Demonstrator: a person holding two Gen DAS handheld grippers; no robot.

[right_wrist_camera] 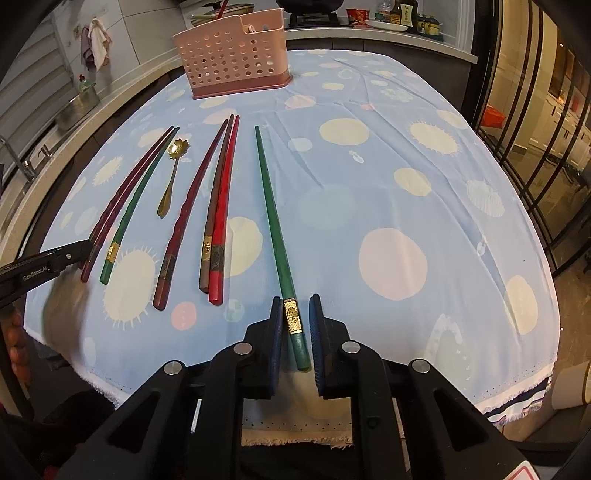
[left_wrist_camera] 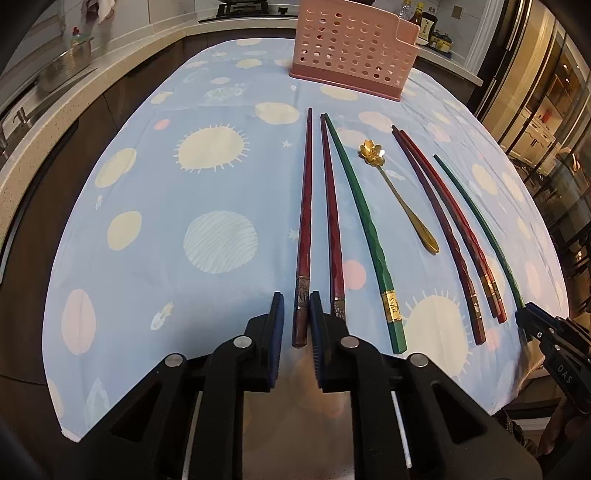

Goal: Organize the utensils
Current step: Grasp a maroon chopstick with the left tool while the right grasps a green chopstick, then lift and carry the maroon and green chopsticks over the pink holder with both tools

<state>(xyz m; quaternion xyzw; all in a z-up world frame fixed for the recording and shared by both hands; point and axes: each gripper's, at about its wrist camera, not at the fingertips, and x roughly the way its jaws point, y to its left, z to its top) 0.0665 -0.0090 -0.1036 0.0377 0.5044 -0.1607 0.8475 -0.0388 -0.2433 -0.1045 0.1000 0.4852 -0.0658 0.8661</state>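
Several chopsticks and a gold flower-handled spoon (left_wrist_camera: 400, 199) lie side by side on a blue spotted tablecloth (left_wrist_camera: 166, 221). My left gripper (left_wrist_camera: 297, 299) is shut on the butt end of the leftmost dark red chopstick (left_wrist_camera: 304, 206), which rests on the cloth. My right gripper (right_wrist_camera: 295, 301) is shut on the gold-banded end of the rightmost green chopstick (right_wrist_camera: 271, 206), also flat on the cloth. A pink perforated utensil holder (right_wrist_camera: 236, 59) stands upright at the far end of the table. The left gripper (right_wrist_camera: 83, 249) shows at the left edge of the right wrist view.
Between the held sticks lie another dark red chopstick (left_wrist_camera: 330, 206), a green one (left_wrist_camera: 364, 218) and a dark red, brown and red group (right_wrist_camera: 218, 206). The cloth's near edge (right_wrist_camera: 295, 435) hangs off the table. A counter with bottles (right_wrist_camera: 402, 14) runs behind; glass doors stand on the right.
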